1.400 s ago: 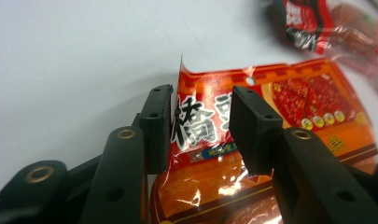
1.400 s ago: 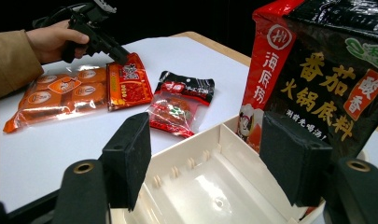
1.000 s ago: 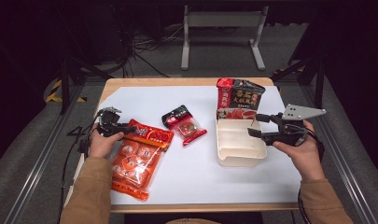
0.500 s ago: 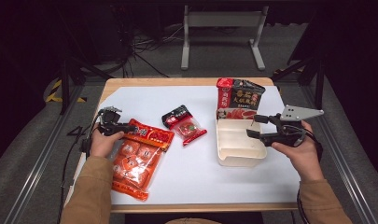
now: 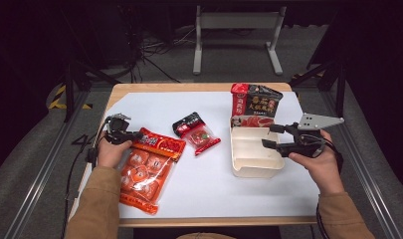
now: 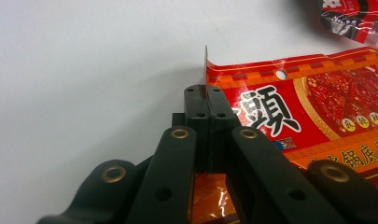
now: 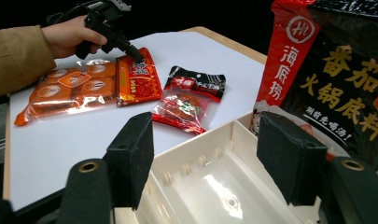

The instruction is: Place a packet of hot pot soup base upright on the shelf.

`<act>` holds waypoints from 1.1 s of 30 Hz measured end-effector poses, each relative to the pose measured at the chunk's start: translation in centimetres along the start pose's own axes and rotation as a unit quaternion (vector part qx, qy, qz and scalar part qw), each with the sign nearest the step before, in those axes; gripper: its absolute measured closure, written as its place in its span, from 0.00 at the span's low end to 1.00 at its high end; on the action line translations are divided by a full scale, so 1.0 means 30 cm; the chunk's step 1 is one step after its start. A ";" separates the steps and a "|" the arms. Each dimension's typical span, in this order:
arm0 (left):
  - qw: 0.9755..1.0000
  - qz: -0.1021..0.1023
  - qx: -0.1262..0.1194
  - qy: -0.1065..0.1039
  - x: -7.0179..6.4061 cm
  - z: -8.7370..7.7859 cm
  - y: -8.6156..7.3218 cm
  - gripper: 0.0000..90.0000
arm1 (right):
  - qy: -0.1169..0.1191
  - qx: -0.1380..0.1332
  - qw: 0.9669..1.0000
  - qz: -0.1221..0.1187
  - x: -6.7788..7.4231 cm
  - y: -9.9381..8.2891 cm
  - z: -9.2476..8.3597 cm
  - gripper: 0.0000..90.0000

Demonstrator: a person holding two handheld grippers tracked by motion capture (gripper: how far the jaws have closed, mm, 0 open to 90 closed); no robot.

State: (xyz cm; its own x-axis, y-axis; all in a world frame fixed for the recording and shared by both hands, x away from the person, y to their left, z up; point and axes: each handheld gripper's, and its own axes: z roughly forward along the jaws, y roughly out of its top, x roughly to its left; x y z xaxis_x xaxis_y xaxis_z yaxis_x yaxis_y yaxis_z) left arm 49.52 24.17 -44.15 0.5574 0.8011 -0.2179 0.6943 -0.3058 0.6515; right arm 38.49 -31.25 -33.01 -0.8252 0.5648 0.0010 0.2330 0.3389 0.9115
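Left gripper [image 6: 206, 95] has just been closing and now pinches the top edge of the orange-red packet [image 5: 148, 167], which lies flat at the table's [image 5: 209, 191] left side, not yet lifted. Right gripper [image 5: 271, 136] hovers, jaws spread, over the white tray [image 5: 252, 164], which holds nothing. Judging by that, 1 grasp is made; carrying the packet over and placing it remain.

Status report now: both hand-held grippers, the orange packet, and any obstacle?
Left hand-held gripper just closed, shut on orange packet top edge. Right hand-held gripper open over white tray, holding nothing. Small red sachet lies between packet and tray.
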 end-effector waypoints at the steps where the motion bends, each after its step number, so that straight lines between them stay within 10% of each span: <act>1: 1.000 -0.006 -0.005 0.000 -0.002 -0.004 -0.001 1.00 | 0.001 -0.001 1.000 0.001 0.001 0.001 -0.001 0.44; 14: 0.999 -0.013 -0.048 0.007 -0.015 -0.115 -0.004 1.00 | 0.008 -0.013 1.000 0.006 0.005 0.022 0.007 0.49; 33: 0.992 0.035 -0.122 0.005 -0.135 -0.321 0.046 1.00 | 0.036 -0.027 0.999 0.012 0.051 0.064 0.057 0.52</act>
State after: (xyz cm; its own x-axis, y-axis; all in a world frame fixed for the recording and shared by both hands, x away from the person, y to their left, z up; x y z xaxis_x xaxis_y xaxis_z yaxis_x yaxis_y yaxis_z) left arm 43.84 25.46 -35.38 0.5955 0.7872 -0.1601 0.5227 -0.2283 0.8213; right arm 38.57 -28.46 -31.96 -0.8549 0.5163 0.0515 0.2276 0.2840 0.9314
